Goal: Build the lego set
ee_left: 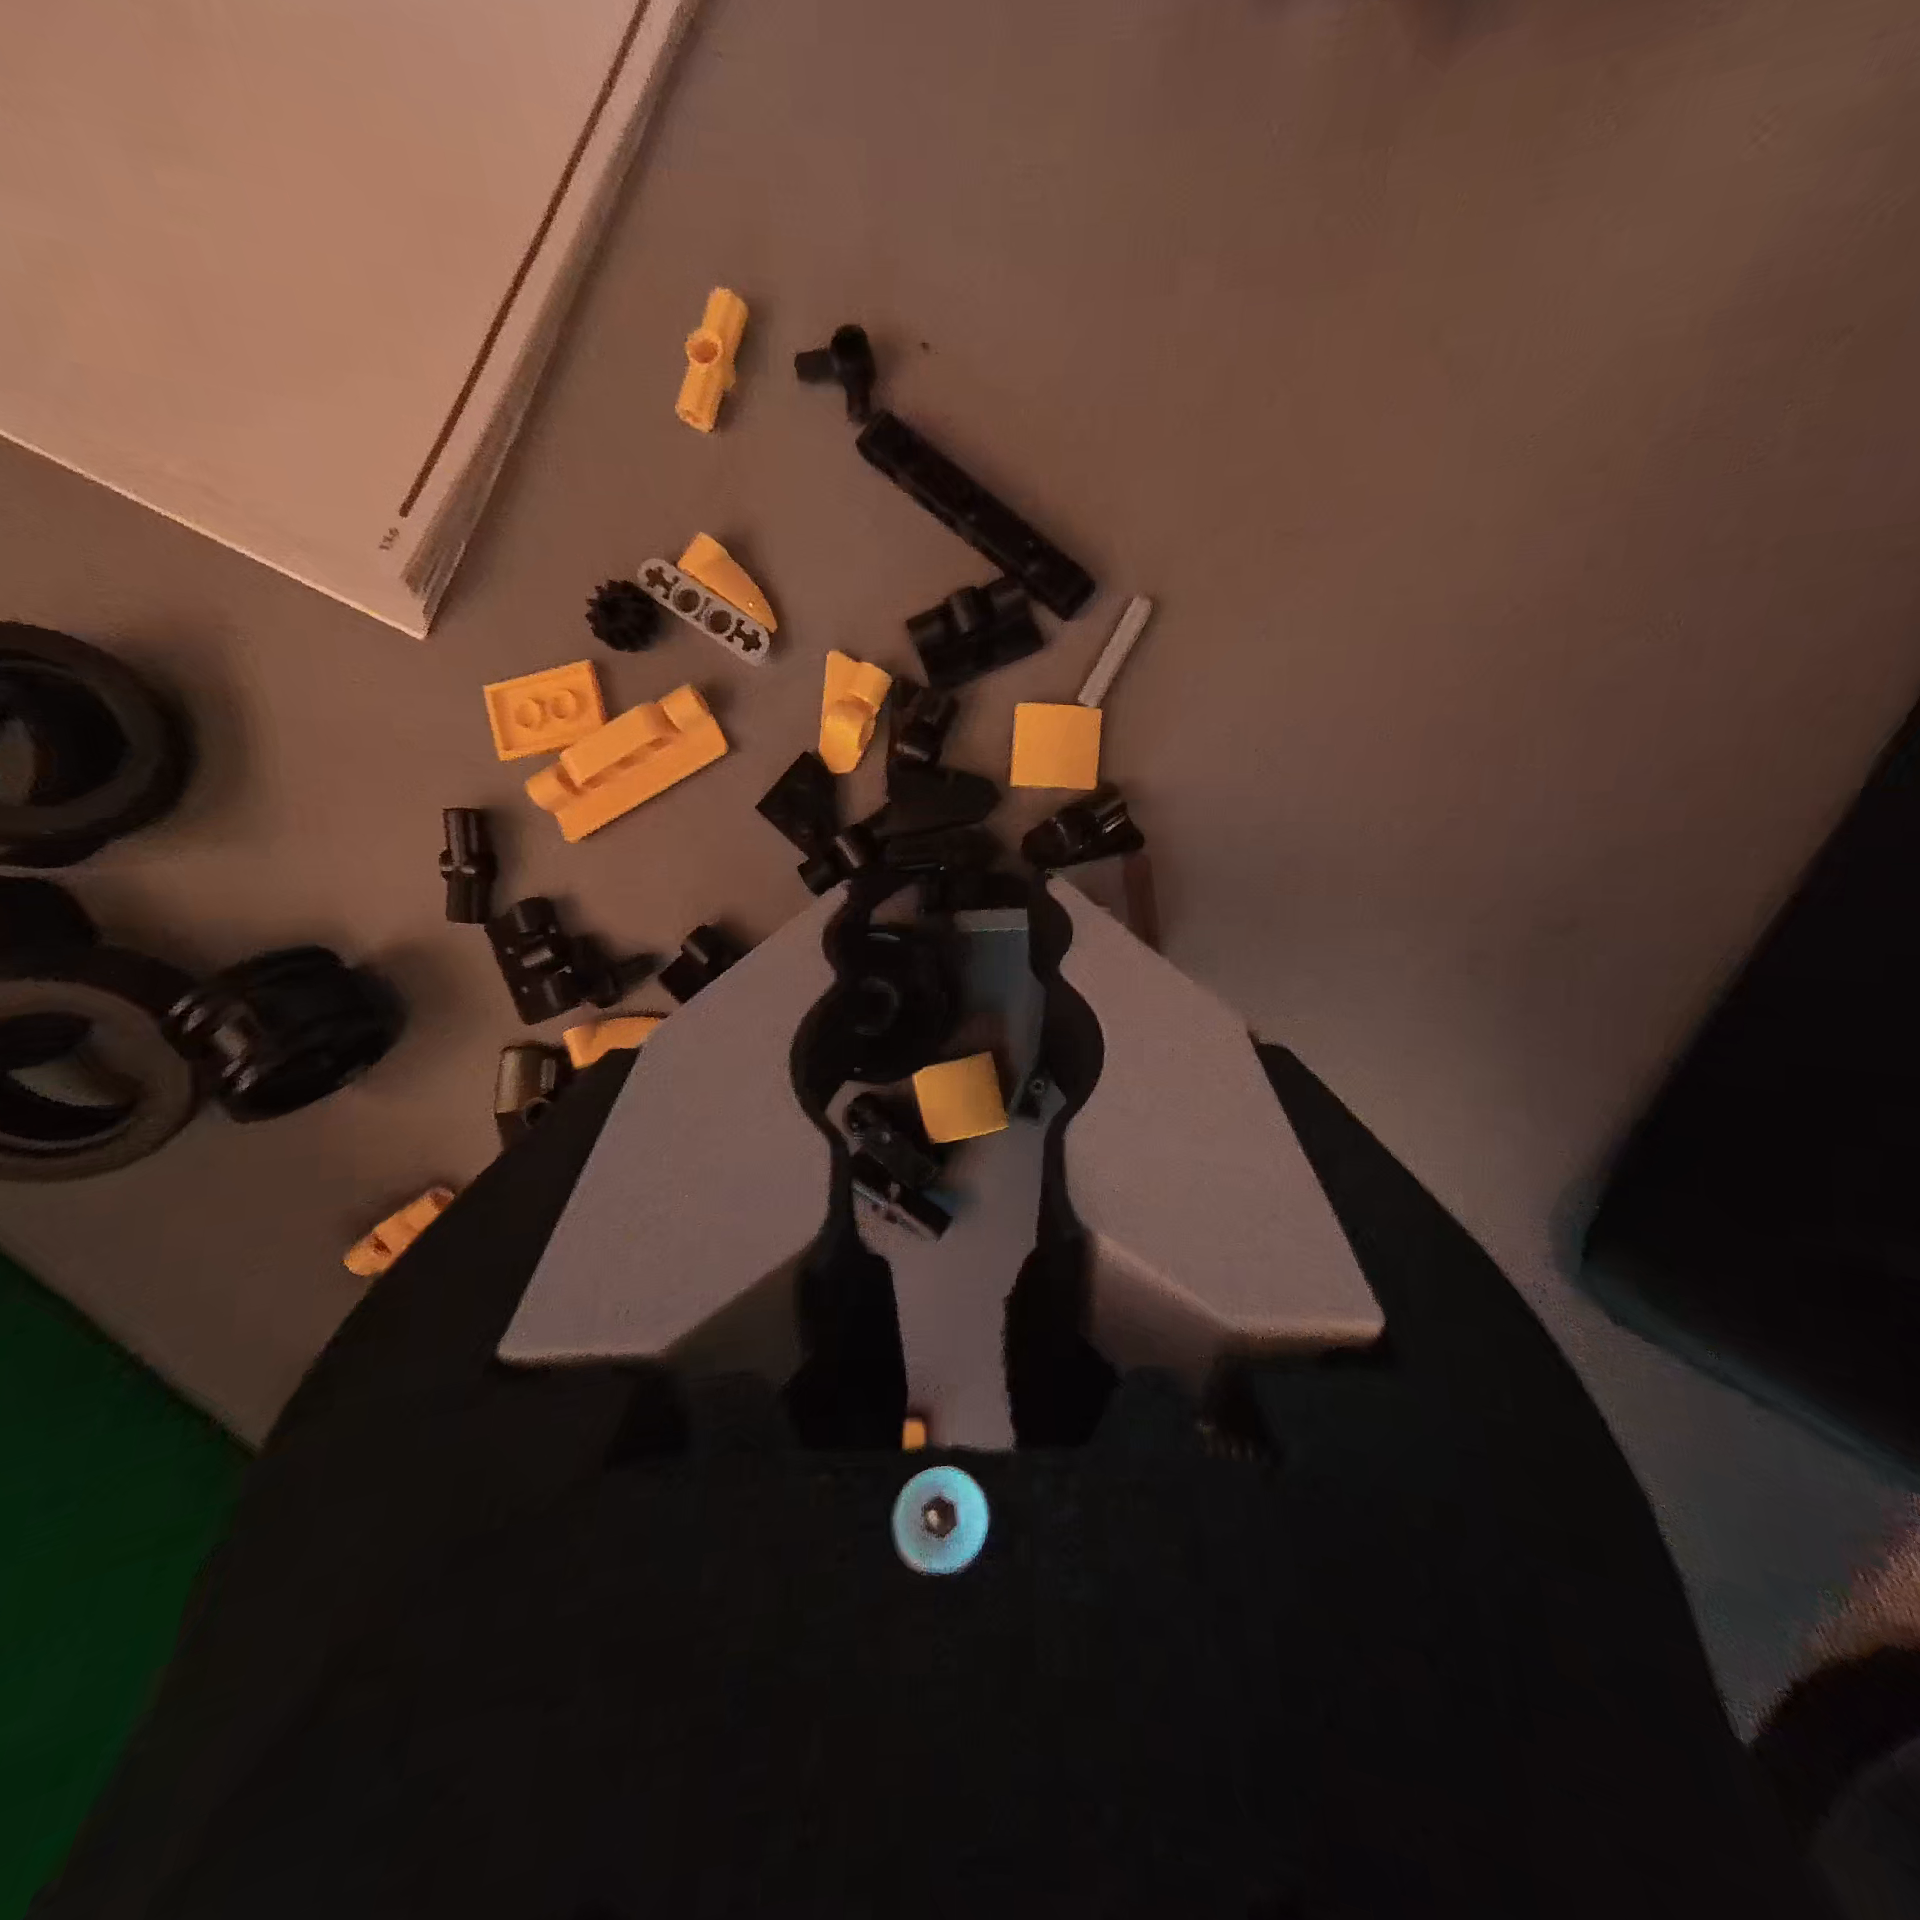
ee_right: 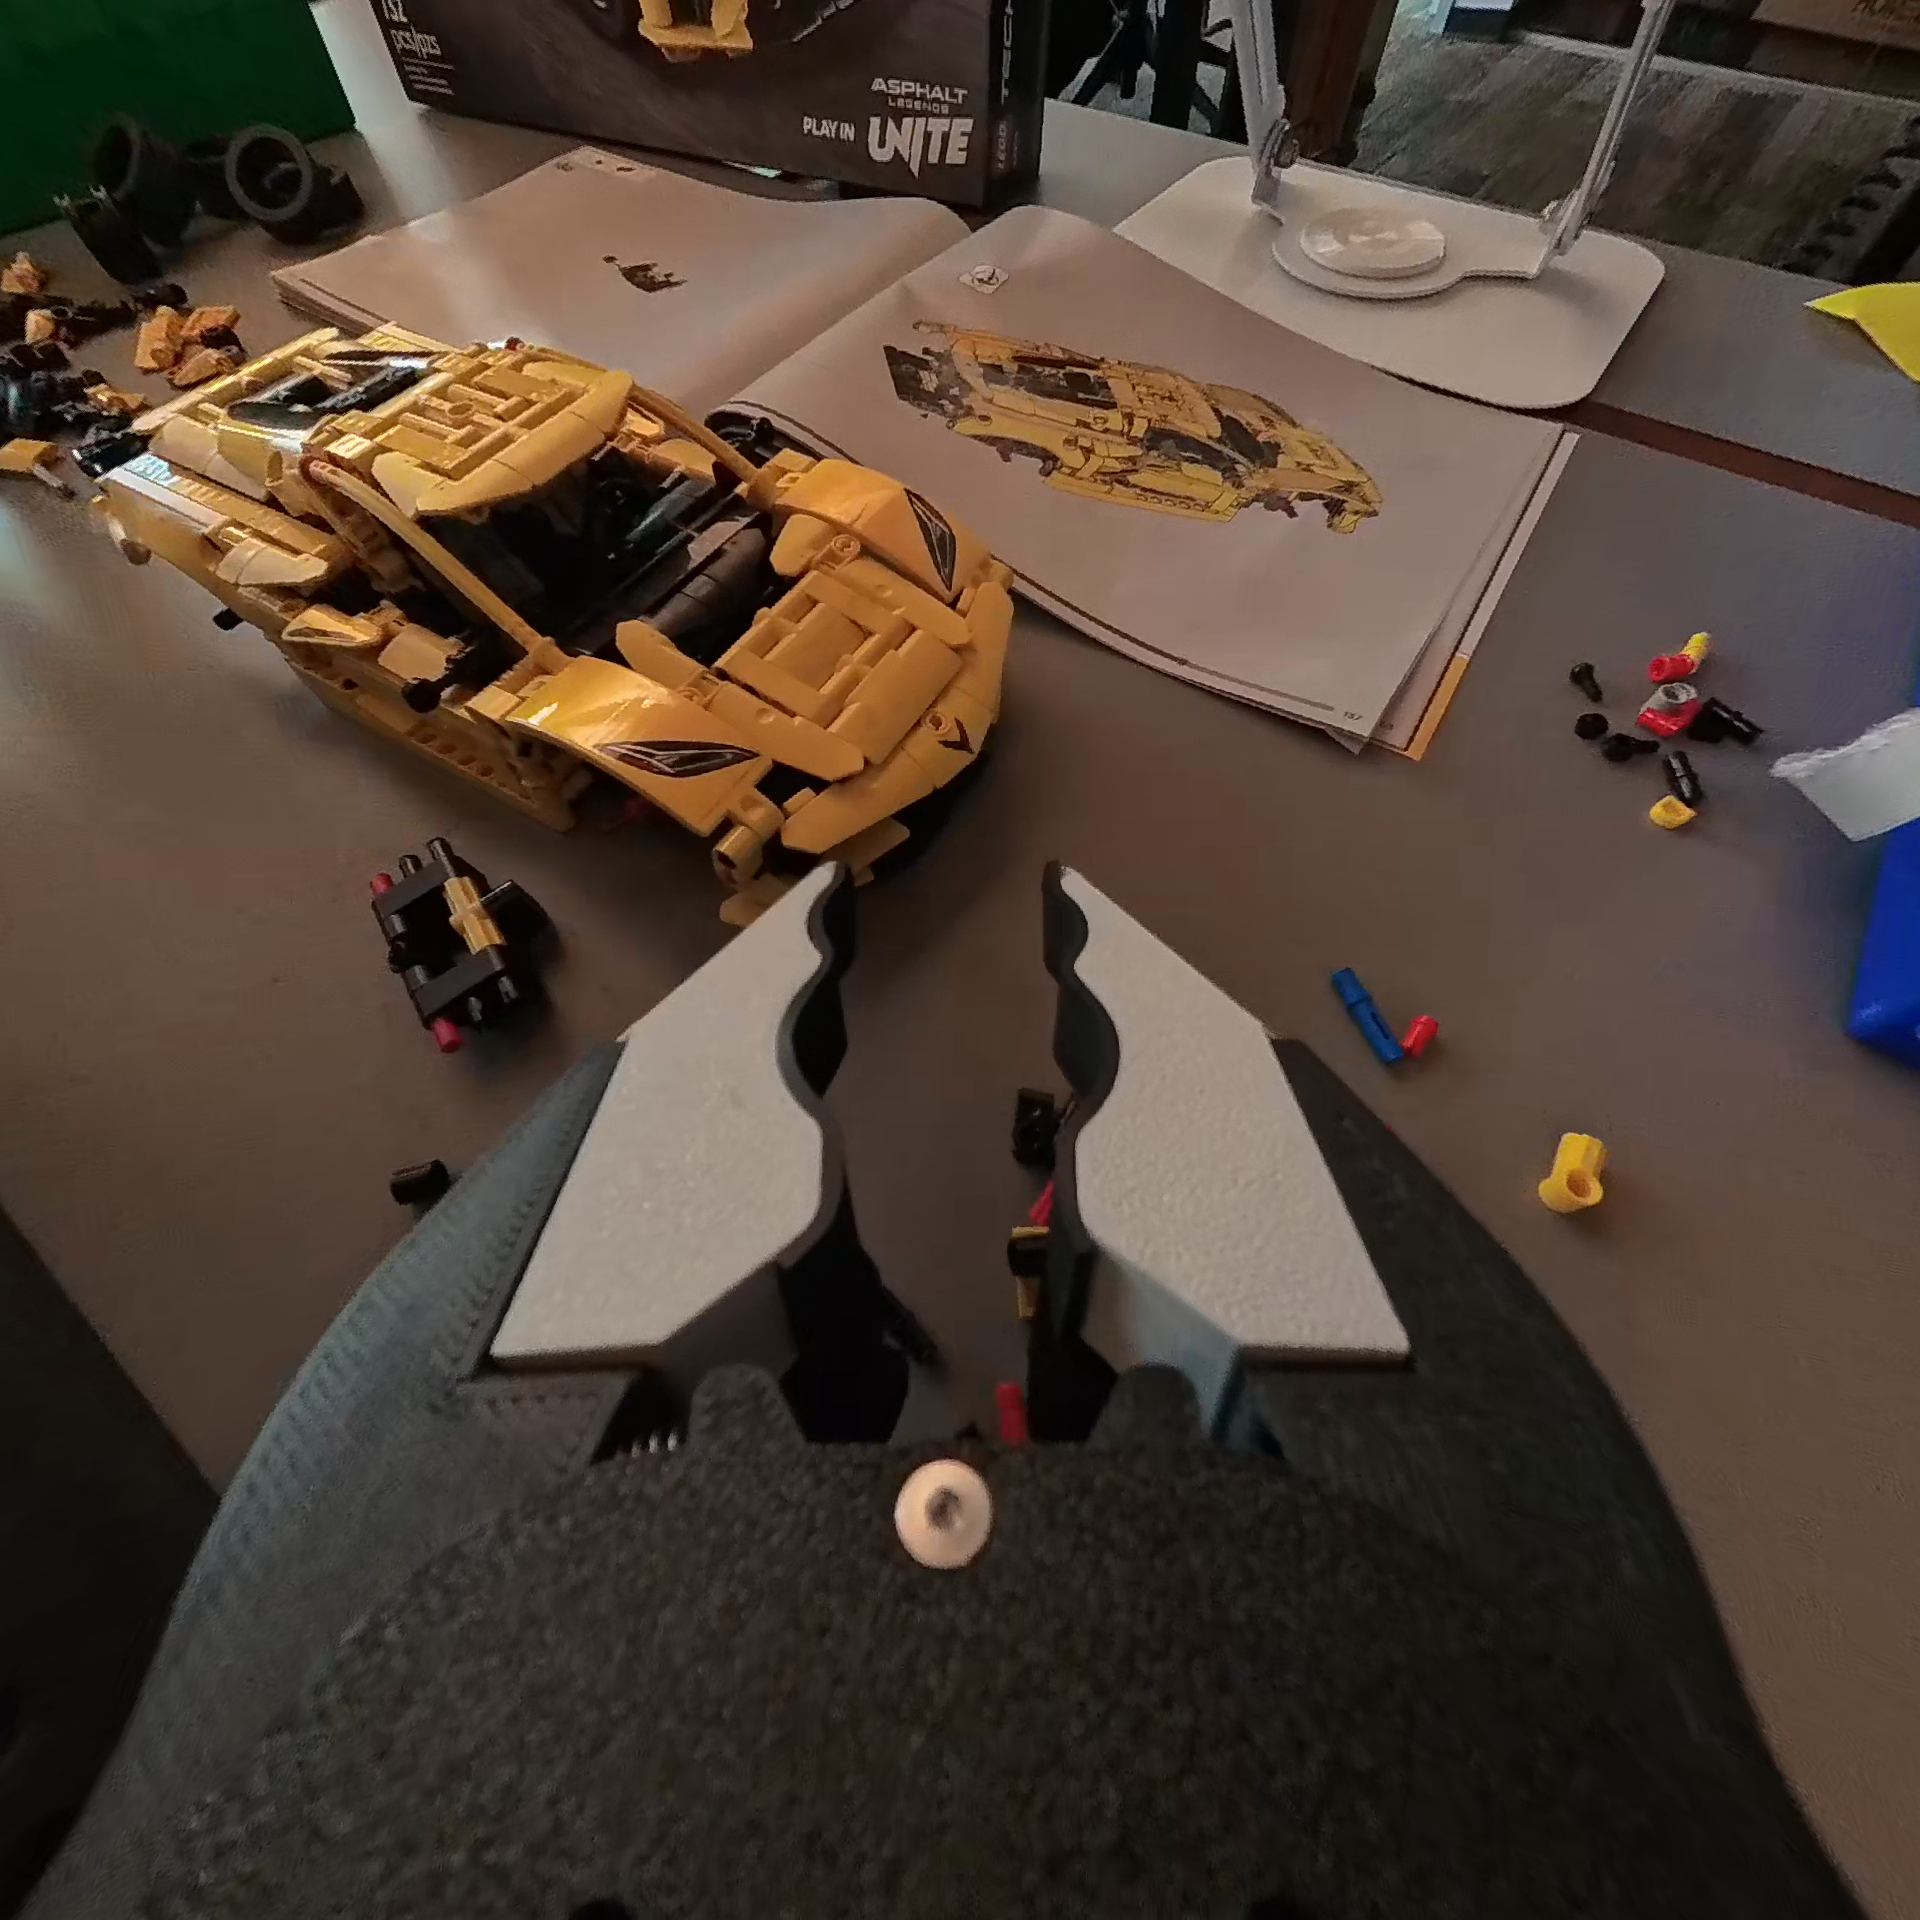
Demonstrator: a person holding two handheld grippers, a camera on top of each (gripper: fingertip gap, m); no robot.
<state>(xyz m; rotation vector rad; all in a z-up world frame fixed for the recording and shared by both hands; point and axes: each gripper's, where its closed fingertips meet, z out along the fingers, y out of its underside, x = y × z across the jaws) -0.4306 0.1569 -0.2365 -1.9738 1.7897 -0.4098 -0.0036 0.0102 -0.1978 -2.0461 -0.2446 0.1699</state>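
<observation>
The left gripper hangs low over a scatter of loose yellow and black pieces. Its jaws are nearly together at the tips, over a black part; whether they pinch it or only frame it I cannot tell, since that view is dim. It is probably picking the next part. The right gripper hovers empty, jaws apart, just short of the nose of the yellow car model, likely waiting to steady it. The car sits wheel-less beside the open instruction booklet; black tyres lie at the pile's edge. A small black sub-assembly rests near the car. The box is cut off at the top.
</observation>
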